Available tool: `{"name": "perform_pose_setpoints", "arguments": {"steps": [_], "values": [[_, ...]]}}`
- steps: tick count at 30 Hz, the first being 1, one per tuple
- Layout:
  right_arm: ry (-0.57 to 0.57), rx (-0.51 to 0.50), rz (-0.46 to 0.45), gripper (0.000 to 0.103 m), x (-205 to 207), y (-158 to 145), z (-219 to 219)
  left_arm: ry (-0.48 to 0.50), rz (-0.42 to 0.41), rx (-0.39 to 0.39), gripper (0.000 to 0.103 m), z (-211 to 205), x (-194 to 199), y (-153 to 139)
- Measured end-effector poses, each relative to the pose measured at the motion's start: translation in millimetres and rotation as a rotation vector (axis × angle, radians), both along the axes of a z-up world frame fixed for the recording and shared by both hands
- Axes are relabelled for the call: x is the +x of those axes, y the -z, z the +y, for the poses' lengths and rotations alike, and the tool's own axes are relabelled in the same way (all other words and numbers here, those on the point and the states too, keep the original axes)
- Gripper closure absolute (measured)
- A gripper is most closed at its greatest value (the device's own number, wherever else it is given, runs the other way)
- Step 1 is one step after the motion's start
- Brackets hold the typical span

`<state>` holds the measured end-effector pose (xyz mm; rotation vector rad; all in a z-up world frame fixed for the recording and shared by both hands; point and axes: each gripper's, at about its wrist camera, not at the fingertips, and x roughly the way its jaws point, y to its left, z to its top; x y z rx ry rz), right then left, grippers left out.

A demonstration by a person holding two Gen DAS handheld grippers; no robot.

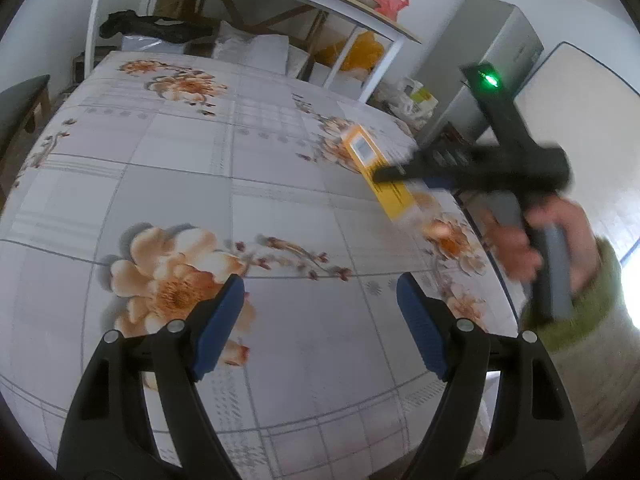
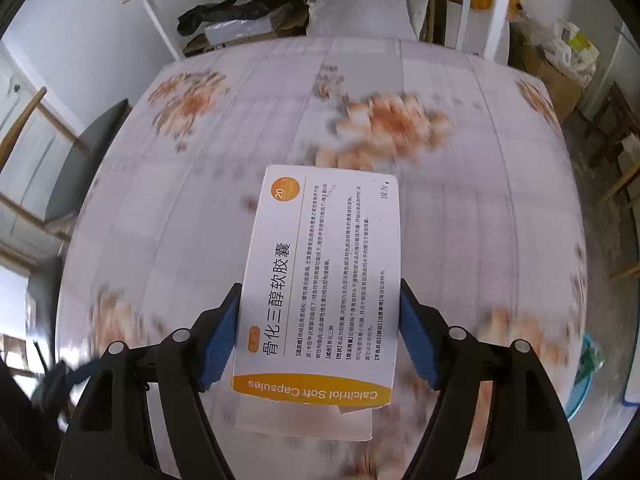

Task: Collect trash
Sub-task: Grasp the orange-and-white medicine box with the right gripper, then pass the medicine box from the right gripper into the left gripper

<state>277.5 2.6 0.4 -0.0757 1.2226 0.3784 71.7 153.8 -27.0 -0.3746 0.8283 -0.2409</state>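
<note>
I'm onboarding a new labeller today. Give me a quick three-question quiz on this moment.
1. True or false: the left gripper holds something.
2. What lies between the right gripper's pads?
A. a bottle
B. the medicine box
C. a cloth
3. What pattern does the tablecloth carry?

Key:
1. False; it is open and empty.
2. B.
3. Orange flowers on a pale grid.

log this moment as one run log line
phase: carrying | right tongs: shut on medicine box | left tongs: open, empty | below: floral tablecloth
</note>
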Motion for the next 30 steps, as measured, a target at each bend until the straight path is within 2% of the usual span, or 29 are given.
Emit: {"name": "perform_pose_setpoints", "arguments": {"steps": [10, 12, 14, 19, 26, 30], "values": [[0.107, 0.088, 0.073, 0.031, -76.7, 9.1, -48.9, 0.083, 0.019, 0.018, 0.029, -25.7, -7.3, -0.1], [0.132, 0.128, 0.088, 0.029, -82.6, 11.5, -57.6, 0.102, 0.021, 0.022, 0.029, -32.2, -9.9, 0.0], [0.168, 0.21, 0.115, 0.026, -86.4, 13.2, -70.1, 0.124, 0.024, 0.013, 0.029, -38.2, -11.8, 0.7], [0.255, 0.384, 0.153, 0.025, -89.0, 13.3, -97.8, 0.175, 0.044, -0.028, 0.029, -52.8, -10.4, 3.0], [0.292, 0.456, 0.153, 0.025, -93.1, 16.2, -116.0, 0.232, 0.069, -0.143, 0.029, -71.2, 3.6, 5.3], [0.296, 0.494, 0.169, 0.025, -94.4, 22.3, -121.7, 0.265, 0.083, -0.137, 0.029, -88.1, 14.7, 10.2]]}}
